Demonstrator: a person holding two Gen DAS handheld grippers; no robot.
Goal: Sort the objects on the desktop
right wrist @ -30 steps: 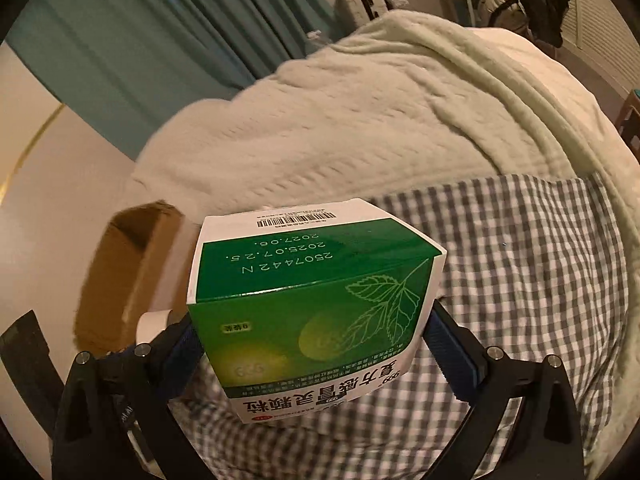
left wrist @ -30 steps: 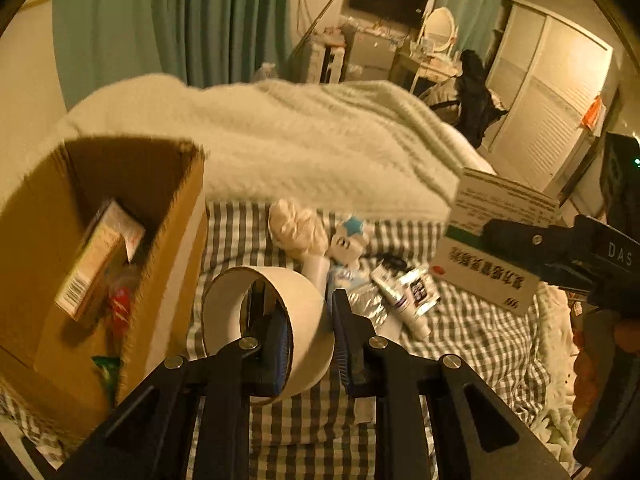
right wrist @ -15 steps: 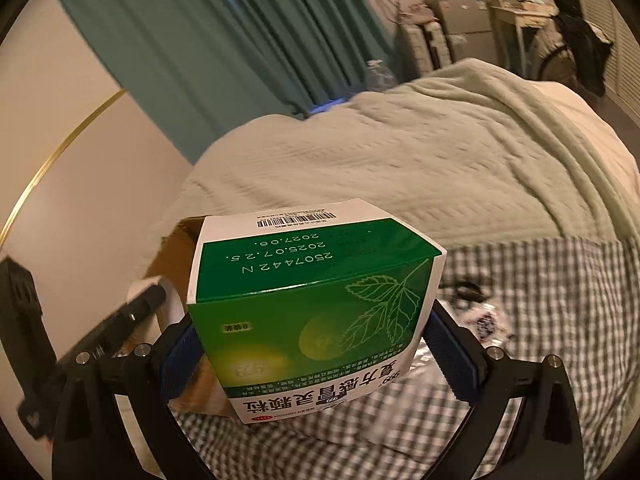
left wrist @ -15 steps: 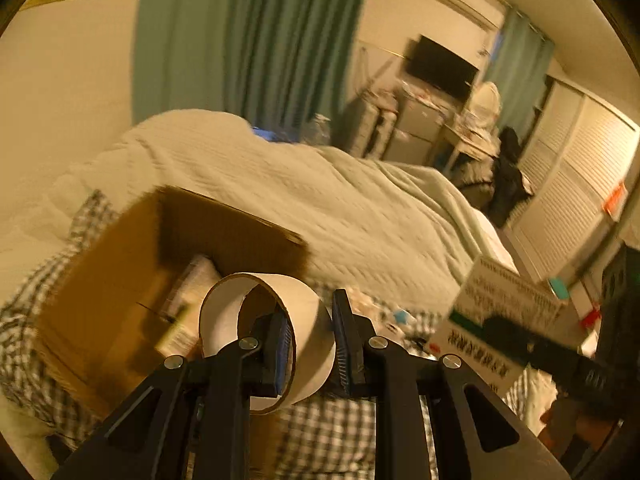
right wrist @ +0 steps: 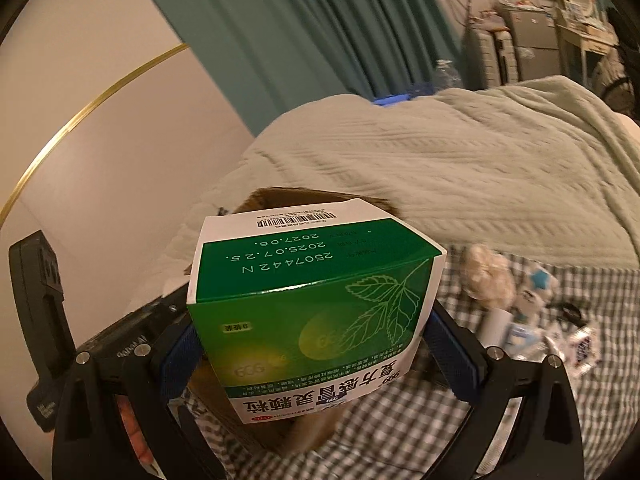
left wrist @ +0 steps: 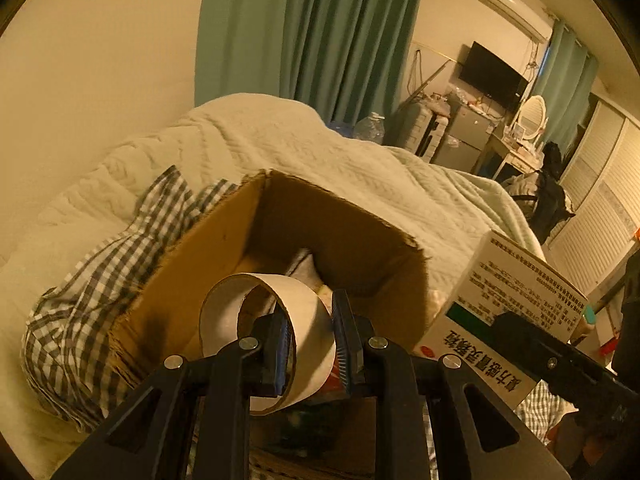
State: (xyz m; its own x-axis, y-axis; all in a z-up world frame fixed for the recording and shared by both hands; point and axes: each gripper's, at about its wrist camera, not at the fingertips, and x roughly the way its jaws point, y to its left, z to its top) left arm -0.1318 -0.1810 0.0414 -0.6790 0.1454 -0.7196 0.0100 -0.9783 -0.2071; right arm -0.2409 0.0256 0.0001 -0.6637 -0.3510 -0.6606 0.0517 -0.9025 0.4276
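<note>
Left gripper (left wrist: 310, 344), angled down over the carton (left wrist: 280, 216), pinches the tape roll's (left wrist: 268, 340) wall, its hole facing upper left; right gripper (right wrist: 316, 344) clamps the medicine box (right wrist: 312, 300), long axis crosswise.

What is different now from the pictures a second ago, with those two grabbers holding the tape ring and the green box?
Both grabbers swung from the cluttered checked sheet toward the cardboard box. The left gripper now holds its paper tape roll over the opening; the right gripper has brought the green medicine box alongside. Nothing was picked up or released: both grips are unchanged.
</note>
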